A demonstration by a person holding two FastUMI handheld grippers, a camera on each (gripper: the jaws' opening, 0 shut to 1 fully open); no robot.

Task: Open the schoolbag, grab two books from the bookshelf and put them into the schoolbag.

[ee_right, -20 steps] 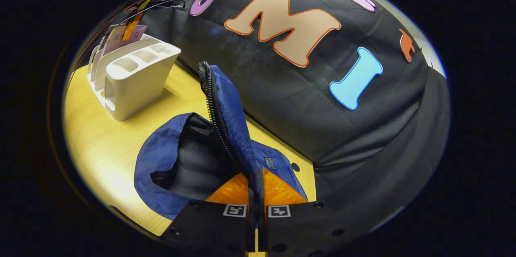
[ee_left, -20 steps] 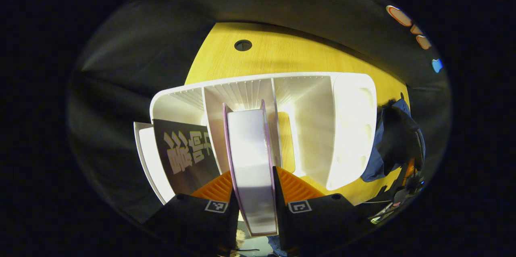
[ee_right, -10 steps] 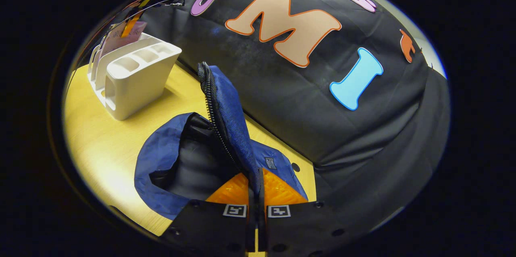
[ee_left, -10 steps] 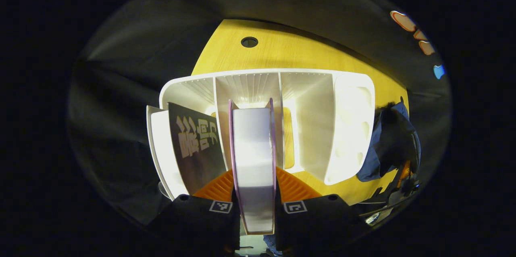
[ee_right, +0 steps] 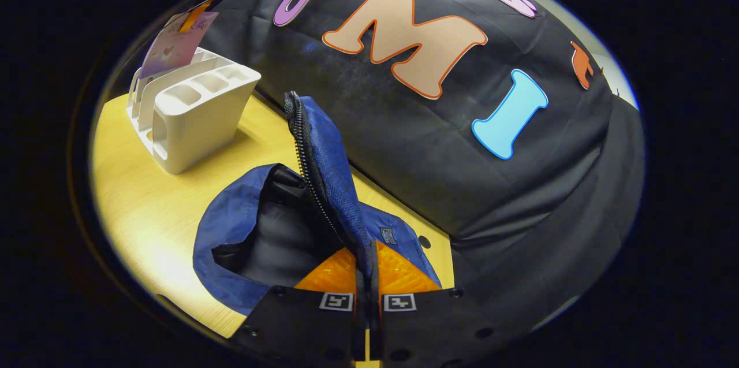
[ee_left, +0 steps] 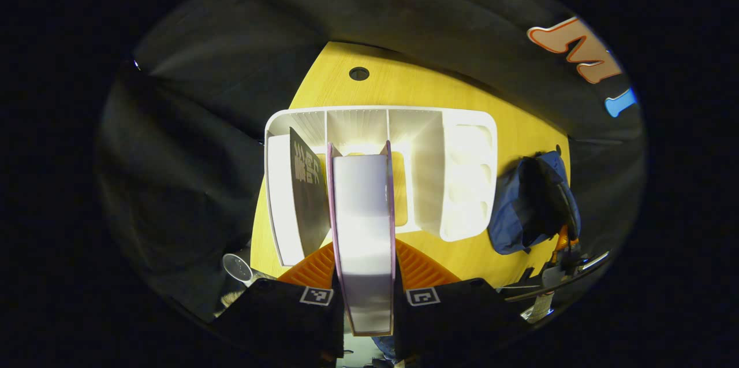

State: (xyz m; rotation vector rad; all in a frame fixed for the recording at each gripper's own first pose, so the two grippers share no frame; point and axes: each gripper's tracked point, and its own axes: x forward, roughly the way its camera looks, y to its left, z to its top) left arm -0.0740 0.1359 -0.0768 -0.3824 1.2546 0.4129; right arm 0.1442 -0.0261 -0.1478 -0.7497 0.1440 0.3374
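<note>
Above the bookshelf (ee_left: 456,166), left gripper (ee_left: 365,275) jaws clamp a book (ee_left: 362,229), long axis pointing away; right gripper (ee_right: 367,275) jaws pinch the schoolbag (ee_right: 329,171) flap upright.

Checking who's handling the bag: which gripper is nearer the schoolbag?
Right. The right gripper is shut on the schoolbag flap; the left gripper holds a book over the bookshelf, apart from the bag.

Left gripper view: high above the bookshelf (ee_left: 381,125), facing steeply down onto the yellow surface (ee_left: 415,85), fairly near. Right gripper view: low and close over the schoolbag (ee_right: 254,235), facing across the surface toward the booth wall. Shared: bookshelf (ee_right: 190,114), schoolbag (ee_left: 531,206), surface (ee_right: 144,200).
</note>
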